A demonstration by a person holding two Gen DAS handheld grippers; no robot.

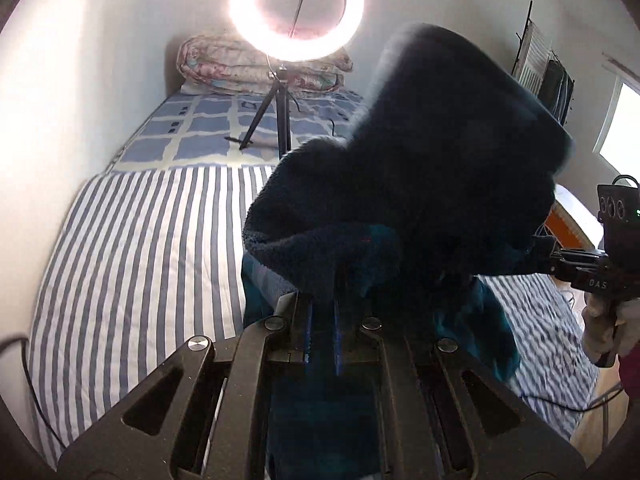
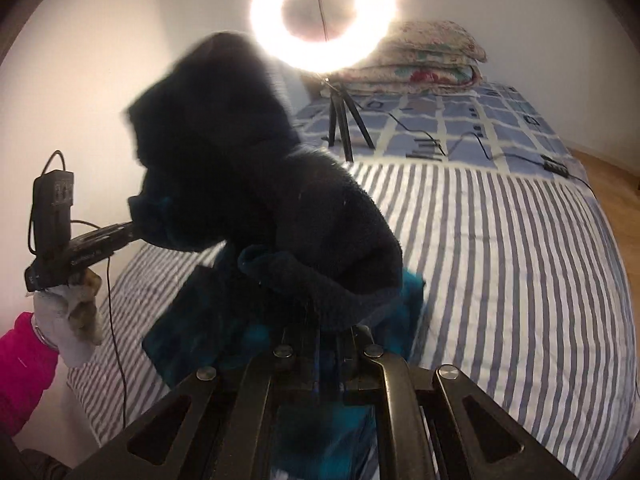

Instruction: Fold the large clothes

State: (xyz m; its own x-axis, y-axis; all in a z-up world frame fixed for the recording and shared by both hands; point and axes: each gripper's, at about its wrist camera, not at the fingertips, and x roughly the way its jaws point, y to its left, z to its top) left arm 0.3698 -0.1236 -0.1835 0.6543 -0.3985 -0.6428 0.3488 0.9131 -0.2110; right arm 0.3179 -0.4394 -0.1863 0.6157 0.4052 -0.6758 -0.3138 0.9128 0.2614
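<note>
Both tools are clenched on a dark teal fleece garment [image 1: 420, 184]: the left tool [image 1: 322, 312] pinches one edge, the right tool [image 2: 328, 344] another. The fleece hangs bunched between them above the striped bed [image 2: 500, 260]. Beyond stand a ring light [image 1: 296, 4] and a folded floral quilt [image 2: 424, 60].

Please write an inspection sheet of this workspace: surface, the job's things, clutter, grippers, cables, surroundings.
Surface: bed with striped sheet, checked sheet behind.
Job's things: dark fleece garment, lifted above the bed, blurred.
Clutter: ring light on tripod standing on the bed; folded floral quilt at the far end.
Grippers: left gripper and right gripper both shut on the garment.
Cables: black cable across the checked sheet.
Surroundings: white walls; window; wooden floor.
</note>
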